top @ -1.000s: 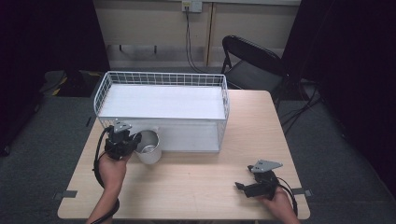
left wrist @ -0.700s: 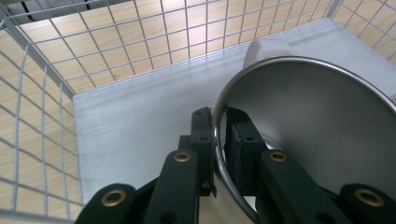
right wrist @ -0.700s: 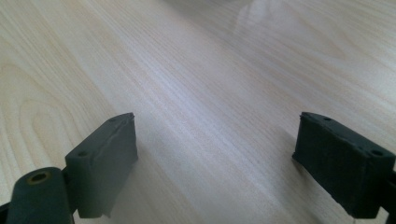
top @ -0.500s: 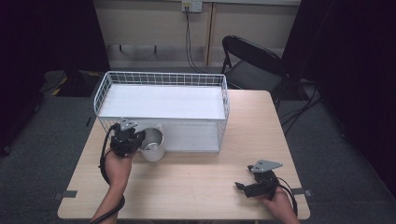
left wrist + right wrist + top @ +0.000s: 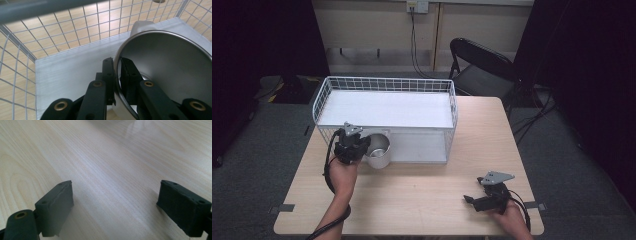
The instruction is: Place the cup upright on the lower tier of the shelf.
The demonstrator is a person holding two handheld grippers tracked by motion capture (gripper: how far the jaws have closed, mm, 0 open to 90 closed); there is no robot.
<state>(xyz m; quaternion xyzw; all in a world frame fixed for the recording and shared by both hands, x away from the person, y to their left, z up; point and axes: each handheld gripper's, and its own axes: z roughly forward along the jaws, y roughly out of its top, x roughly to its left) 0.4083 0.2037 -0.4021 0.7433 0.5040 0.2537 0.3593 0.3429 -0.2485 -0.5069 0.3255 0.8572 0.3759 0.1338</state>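
A white cup with a shiny steel inside (image 5: pixel 378 148) hangs at the front left of the white wire basket (image 5: pixel 384 84). My left gripper (image 5: pixel 351 144) is shut on its left rim. In the left gripper view the two black jaws (image 5: pixel 117 63) pinch the thin rim of the cup (image 5: pixel 170 65), one inside and one outside, and the cup tilts over the basket's white floor (image 5: pixel 70 67). My right gripper (image 5: pixel 475 200) rests low over the table near the front right, open. Between its black pads (image 5: pixel 56 206) lies bare wood.
The wooden table (image 5: pixel 427 180) has free room in front of the basket and between the two hands. The basket's wire walls (image 5: pixel 75 27) rise close around the cup. A black folding chair (image 5: pixel 484 67) stands behind the table at the right.
My left gripper has carried the cup a little to the right and up toward the basket's front wall. The right gripper has stayed where it was.
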